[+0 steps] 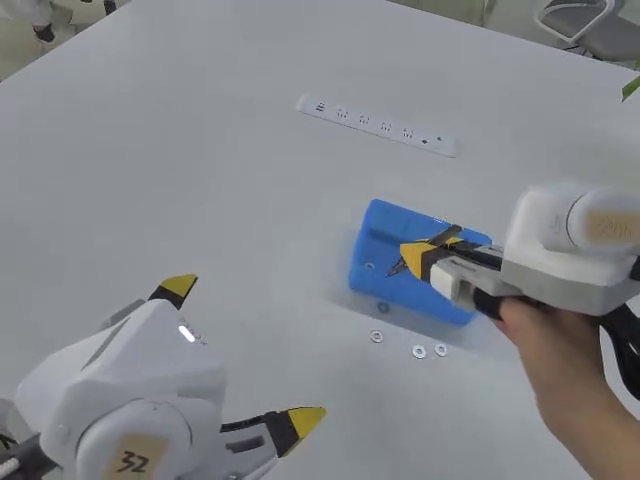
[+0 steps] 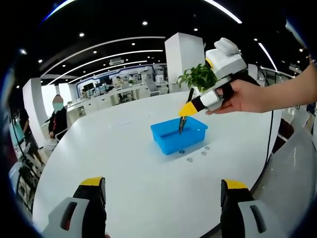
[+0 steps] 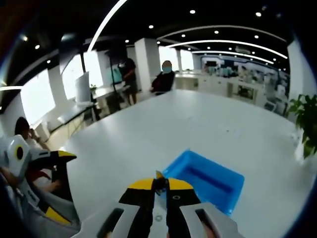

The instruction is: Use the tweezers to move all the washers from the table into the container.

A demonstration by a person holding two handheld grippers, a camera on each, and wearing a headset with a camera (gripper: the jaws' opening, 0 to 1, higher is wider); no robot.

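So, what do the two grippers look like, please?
Both have blocky white plastic bodies and black jaws with yellow tips. The left gripper bears a round tan label reading 32 and a small white light. The right gripper bears a blurred tan disc; a black cable hangs from it.

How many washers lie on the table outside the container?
4. One washer lies close to the container; one lies further out from it; two lie side by side to that one's right. Others may be hidden inside the container.
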